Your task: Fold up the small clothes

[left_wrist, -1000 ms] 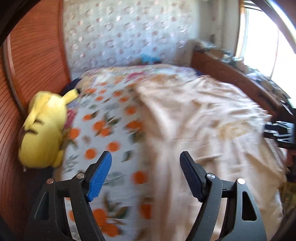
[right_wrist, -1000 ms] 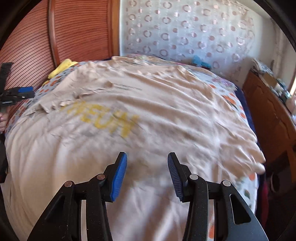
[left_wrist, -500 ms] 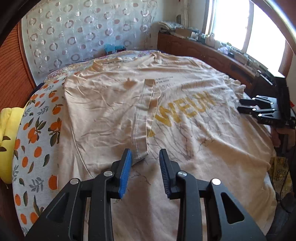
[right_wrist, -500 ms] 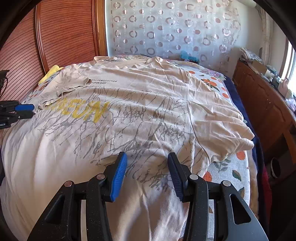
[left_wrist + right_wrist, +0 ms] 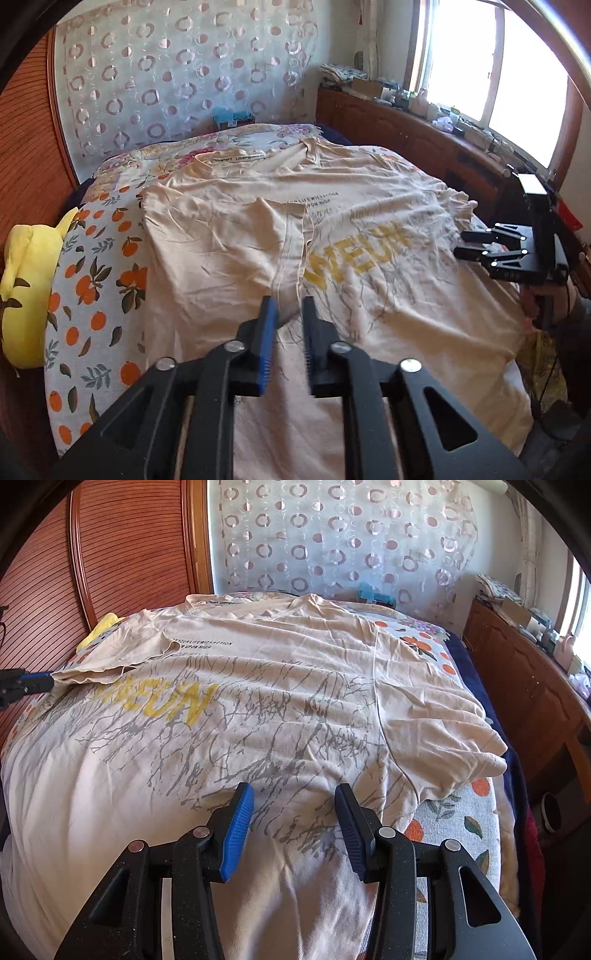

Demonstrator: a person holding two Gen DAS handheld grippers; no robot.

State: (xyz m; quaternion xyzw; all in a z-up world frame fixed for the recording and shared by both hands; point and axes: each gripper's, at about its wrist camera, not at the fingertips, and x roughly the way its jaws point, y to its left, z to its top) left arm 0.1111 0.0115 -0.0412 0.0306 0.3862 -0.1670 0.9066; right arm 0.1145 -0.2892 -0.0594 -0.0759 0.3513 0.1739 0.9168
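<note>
Beige T-shirt spread face-up across the bed, collar toward the patterned curtain, yellow lettering and grey branch print showing. Left sleeve now folded inward over the chest, its hem running down toward the left claw; a second ago blurred and mid-swing, half a second ago already laid over. Right sleeve flat and unfolded, spilling toward the bed's edge. Left claw closing, far narrower than a second ago, with the sleeve's hem corner at or just between the fingertips; in the right wrist view seemingly pinching that corner, though firm pressure hard to confirm. Right claw released, half-spread, hovering over the shirt's lower front, nothing between the blue pads, unchanged over the last second. Likely meaning: first sleeve fold in place or being neatened, the right sleeve next, then the body folds. Yellow plush toy against the wooden headboard, well clear of the work.
</note>
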